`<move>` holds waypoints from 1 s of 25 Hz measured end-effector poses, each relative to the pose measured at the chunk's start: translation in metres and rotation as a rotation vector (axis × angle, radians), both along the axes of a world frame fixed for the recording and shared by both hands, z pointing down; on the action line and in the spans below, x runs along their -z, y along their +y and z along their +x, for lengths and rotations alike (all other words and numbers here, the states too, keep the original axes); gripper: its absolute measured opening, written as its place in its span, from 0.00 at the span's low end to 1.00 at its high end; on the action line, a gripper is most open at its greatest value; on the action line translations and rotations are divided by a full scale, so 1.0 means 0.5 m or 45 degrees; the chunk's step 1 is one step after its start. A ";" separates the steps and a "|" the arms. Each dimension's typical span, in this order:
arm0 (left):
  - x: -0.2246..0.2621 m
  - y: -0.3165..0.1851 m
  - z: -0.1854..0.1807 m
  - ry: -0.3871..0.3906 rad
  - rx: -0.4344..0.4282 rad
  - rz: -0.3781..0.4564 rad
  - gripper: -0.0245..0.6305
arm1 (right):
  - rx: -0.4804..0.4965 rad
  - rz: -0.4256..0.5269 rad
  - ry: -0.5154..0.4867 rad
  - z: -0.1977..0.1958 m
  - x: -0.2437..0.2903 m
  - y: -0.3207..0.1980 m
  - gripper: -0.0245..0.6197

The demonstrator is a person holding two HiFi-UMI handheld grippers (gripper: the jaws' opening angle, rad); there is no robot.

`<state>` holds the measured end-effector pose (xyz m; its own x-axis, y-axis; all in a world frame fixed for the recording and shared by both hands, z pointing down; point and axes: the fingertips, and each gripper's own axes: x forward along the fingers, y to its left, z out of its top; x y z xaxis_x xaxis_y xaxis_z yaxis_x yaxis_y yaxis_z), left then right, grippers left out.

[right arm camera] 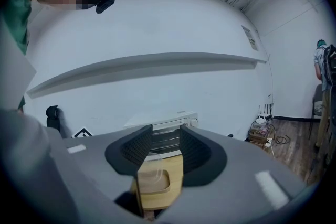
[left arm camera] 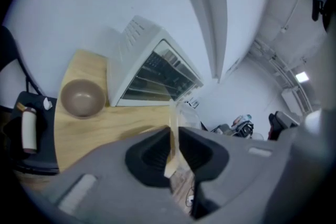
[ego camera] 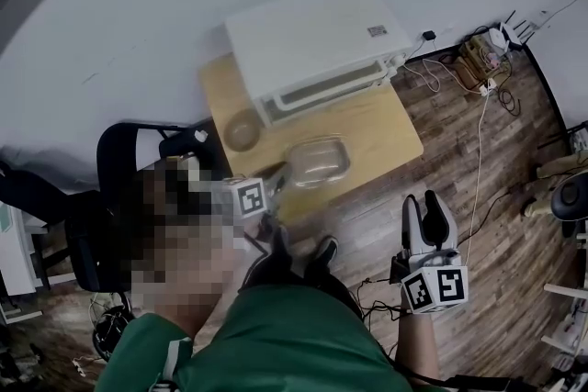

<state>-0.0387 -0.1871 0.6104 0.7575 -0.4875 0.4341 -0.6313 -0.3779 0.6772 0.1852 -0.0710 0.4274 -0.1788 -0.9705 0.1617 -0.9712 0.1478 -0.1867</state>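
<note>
Left claw [left arm camera: 174,139] is closed tight on the thin near rim of the clear plastic tub [ego camera: 318,162], whose long side runs away from it along the light wooden surface [ego camera: 390,128], while the right claw [ego camera: 428,203] hangs open and empty, well apart, above the brown plank floor [ego camera: 501,197].

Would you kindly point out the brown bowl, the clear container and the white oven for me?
brown bowl [left arm camera: 82,98], left gripper view, its hollow inside.
clear container [ego camera: 319,162], head view, its see-through bottom.
white oven [ego camera: 308,32], head view, its flat top.
</note>
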 end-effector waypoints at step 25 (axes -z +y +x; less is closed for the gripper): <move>0.401 0.012 -0.021 0.118 0.005 0.517 0.11 | 0.040 0.139 0.033 -0.025 0.101 -0.008 0.29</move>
